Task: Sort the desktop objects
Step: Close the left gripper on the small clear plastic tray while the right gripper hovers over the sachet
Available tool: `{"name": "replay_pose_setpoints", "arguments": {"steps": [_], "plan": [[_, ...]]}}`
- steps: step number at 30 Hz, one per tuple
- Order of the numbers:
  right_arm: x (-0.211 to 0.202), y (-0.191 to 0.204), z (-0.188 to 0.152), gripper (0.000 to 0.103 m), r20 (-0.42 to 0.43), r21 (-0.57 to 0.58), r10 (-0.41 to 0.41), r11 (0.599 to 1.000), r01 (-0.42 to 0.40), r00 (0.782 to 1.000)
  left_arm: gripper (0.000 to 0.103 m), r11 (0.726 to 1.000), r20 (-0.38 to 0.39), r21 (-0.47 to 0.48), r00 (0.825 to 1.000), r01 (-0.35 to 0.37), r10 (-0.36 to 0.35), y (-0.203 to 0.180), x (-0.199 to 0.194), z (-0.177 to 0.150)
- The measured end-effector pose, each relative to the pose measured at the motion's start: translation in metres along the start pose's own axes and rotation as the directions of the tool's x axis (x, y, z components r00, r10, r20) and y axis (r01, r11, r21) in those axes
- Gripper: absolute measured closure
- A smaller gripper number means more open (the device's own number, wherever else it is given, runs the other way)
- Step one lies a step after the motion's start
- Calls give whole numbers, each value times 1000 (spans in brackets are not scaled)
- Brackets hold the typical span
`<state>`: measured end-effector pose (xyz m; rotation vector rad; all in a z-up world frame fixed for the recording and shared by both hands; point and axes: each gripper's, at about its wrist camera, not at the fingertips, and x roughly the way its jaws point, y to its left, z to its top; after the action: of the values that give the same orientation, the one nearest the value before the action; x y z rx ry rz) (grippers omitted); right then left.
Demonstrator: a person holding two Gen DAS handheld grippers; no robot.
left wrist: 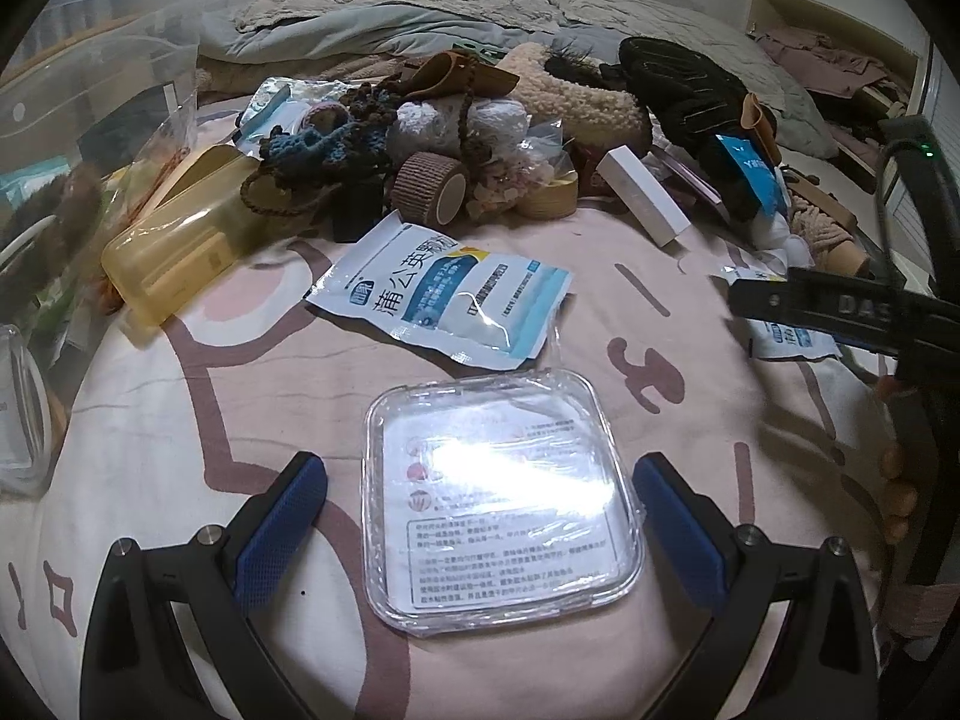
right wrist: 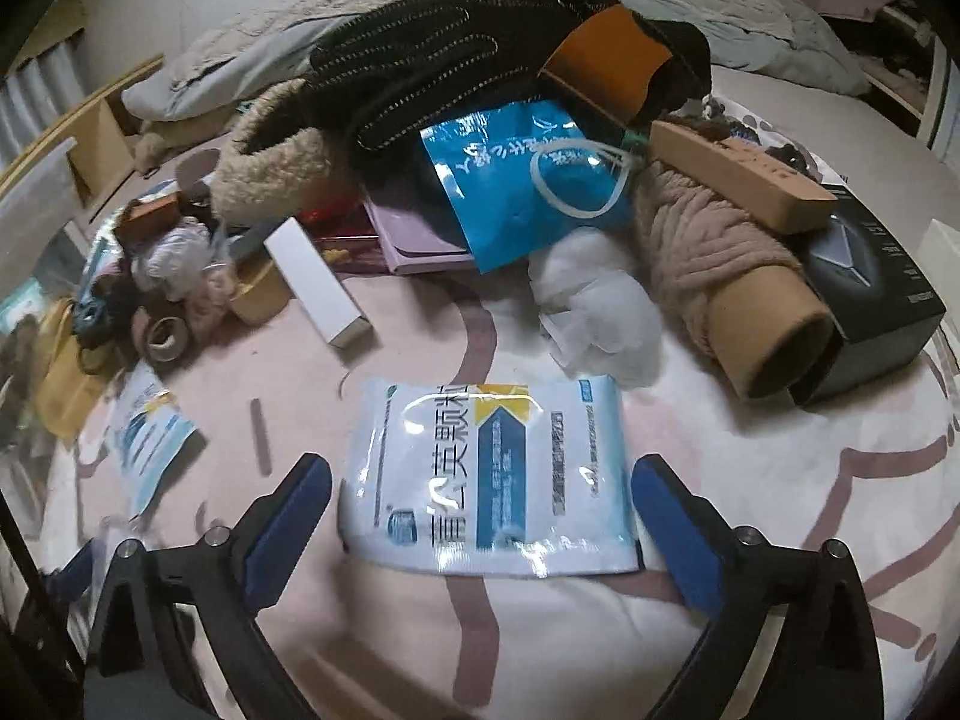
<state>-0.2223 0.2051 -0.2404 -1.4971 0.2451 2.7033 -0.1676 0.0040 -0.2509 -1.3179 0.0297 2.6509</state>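
Observation:
My left gripper [left wrist: 480,480] is open, its blue pads either side of a flat clear plastic case [left wrist: 501,507] with a printed card inside, lying on the pink sheet. A white-and-blue medicine sachet [left wrist: 444,294] lies just beyond it. My right gripper [right wrist: 480,480] is open around a second white-and-blue sachet [right wrist: 489,480] lying flat between its fingers. The right gripper also shows at the right edge of the left wrist view [left wrist: 840,306], over that sachet [left wrist: 786,339]. The first sachet shows small at the left of the right wrist view [right wrist: 150,432].
A heap of clutter lies behind: yellow case [left wrist: 180,240], tape roll [left wrist: 429,186], white box [left wrist: 642,195], black glove [right wrist: 420,66], blue packet [right wrist: 516,180], yarn on a cardboard tube [right wrist: 732,276], black box [right wrist: 870,288]. A clear plastic bin [left wrist: 90,90] stands at left.

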Motion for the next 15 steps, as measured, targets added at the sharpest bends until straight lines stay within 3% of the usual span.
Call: {"name": "replay_pose_setpoints", "arguments": {"steps": [9, 15], "plan": [[7, 7, -5, 0, 4, -71, -79, 994, 79, 997, 0, 999, -5, -38, 1000, 30, -31, 6, 2, 0], [5, 5, -7, 0, 29, -73, -80, 994, 81, 996, 0, 998, 12, -57, 1000, 15, -14, 5, -1, 0]]}}
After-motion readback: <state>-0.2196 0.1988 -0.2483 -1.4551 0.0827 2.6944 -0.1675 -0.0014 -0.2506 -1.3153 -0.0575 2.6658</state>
